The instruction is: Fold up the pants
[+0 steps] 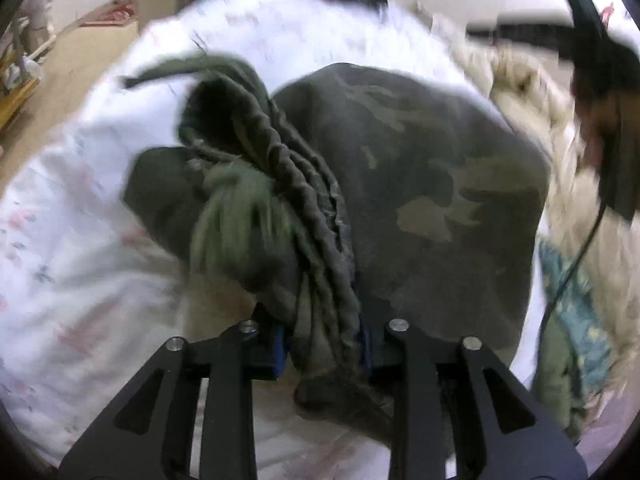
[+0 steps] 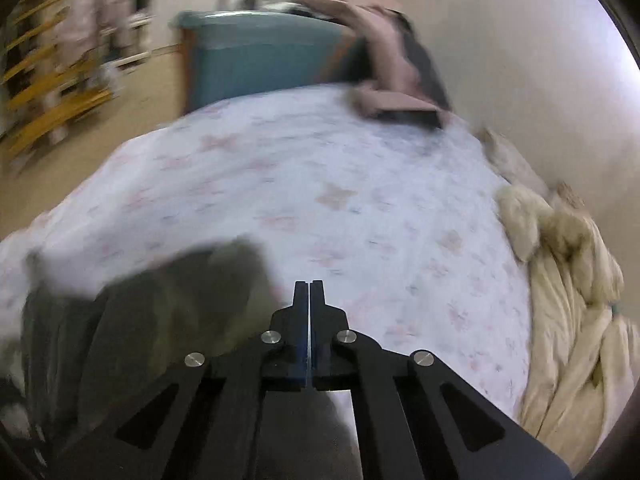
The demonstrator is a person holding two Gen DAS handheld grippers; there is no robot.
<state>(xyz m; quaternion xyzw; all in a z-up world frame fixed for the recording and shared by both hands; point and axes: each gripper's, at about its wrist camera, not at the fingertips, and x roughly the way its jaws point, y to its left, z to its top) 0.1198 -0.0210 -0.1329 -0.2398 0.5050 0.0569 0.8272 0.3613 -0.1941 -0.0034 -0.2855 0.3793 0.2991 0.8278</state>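
The camouflage pants (image 1: 420, 200) lie bunched on the white floral bed sheet (image 1: 80, 240). My left gripper (image 1: 324, 348) is shut on the gathered waistband of the pants, with a green drawstring hanging beside it. In the right wrist view the pants (image 2: 160, 312) show blurred at lower left on the sheet (image 2: 340, 184). My right gripper (image 2: 310, 292) is shut with its fingers pressed together and nothing between them, just right of the pants.
A cream blanket (image 2: 568, 300) is heaped along the bed's right side by the wall. Pink and dark clothes (image 2: 392, 80) lie at the far end. A teal box (image 2: 256, 60) stands beyond the bed. A wooden rack (image 2: 48, 80) is at left.
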